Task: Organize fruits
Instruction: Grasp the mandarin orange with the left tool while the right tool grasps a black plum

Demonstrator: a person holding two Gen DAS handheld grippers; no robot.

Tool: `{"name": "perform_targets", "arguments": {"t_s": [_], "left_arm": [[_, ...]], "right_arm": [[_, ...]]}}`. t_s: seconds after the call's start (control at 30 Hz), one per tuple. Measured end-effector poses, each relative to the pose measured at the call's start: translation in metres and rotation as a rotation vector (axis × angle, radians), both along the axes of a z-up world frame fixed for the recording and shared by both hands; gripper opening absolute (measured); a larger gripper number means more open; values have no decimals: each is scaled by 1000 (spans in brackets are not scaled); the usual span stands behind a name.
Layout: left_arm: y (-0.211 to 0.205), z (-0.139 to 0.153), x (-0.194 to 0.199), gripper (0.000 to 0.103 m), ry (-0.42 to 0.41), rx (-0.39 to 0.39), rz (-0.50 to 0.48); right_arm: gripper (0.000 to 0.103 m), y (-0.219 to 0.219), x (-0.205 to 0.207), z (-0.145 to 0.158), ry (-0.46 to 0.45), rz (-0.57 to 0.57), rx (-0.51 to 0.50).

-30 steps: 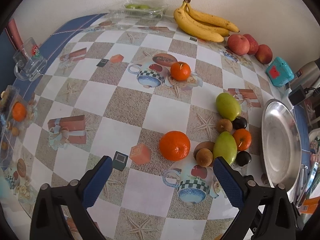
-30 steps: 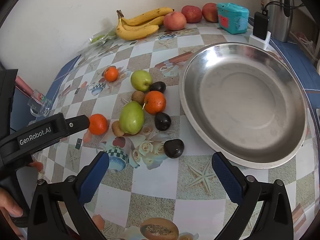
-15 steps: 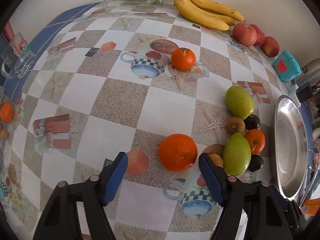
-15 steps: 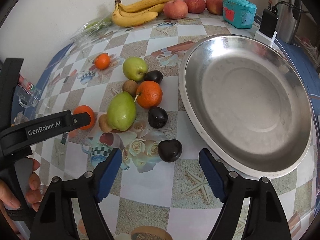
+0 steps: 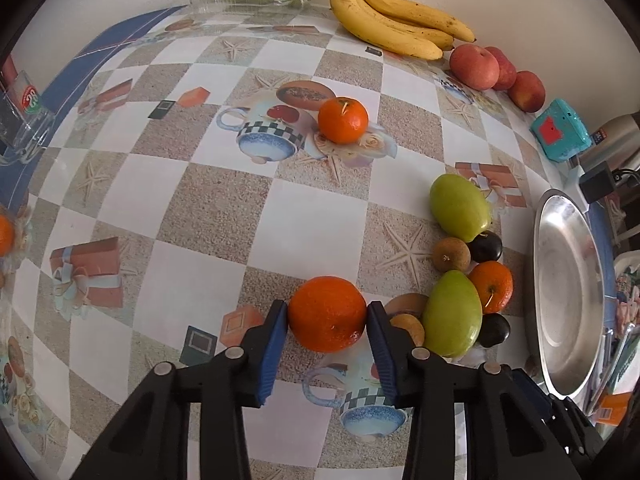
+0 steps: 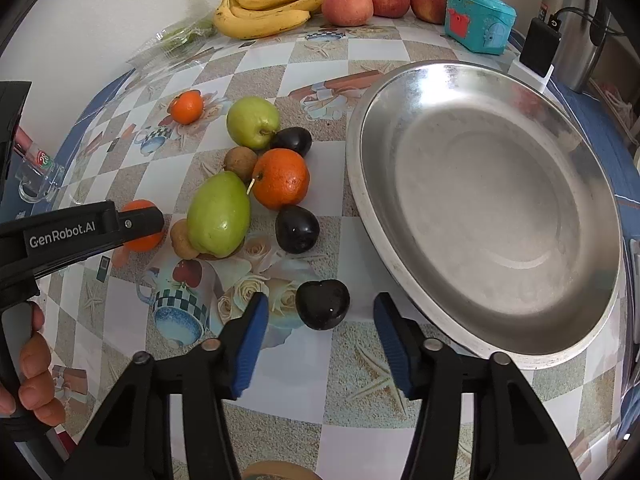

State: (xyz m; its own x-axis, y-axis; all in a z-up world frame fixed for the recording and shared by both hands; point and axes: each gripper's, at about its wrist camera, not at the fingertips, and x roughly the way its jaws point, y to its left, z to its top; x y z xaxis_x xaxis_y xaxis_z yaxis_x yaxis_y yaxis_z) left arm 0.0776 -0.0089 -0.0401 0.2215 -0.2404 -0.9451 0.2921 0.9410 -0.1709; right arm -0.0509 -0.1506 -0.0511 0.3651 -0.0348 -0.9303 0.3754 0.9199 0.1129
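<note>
Left wrist: jaws clamping orange [image 5: 327, 314].

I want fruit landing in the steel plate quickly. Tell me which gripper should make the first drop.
Left. The left gripper is already shut on the orange. The right gripper sits nearer the steel plate, but its jaws are open, straddling the dark plum, not gripping it.

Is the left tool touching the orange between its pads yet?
Touching. In the left wrist view, both blue pads of the left tool press against the orange sides, with no gap visible.
</note>
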Motion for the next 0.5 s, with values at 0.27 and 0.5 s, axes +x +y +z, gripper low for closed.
{"name": "perform_targets", "arguments": {"t_s": [0.27, 0.5], "left_arm": [[9, 2, 2, 42, 10, -13, 33], [11, 2, 3, 42, 13, -15, 46]], "right_arm": [[37, 0, 0, 0, -7, 0, 5], [27, -2, -1, 1, -14, -5, 11]]}}
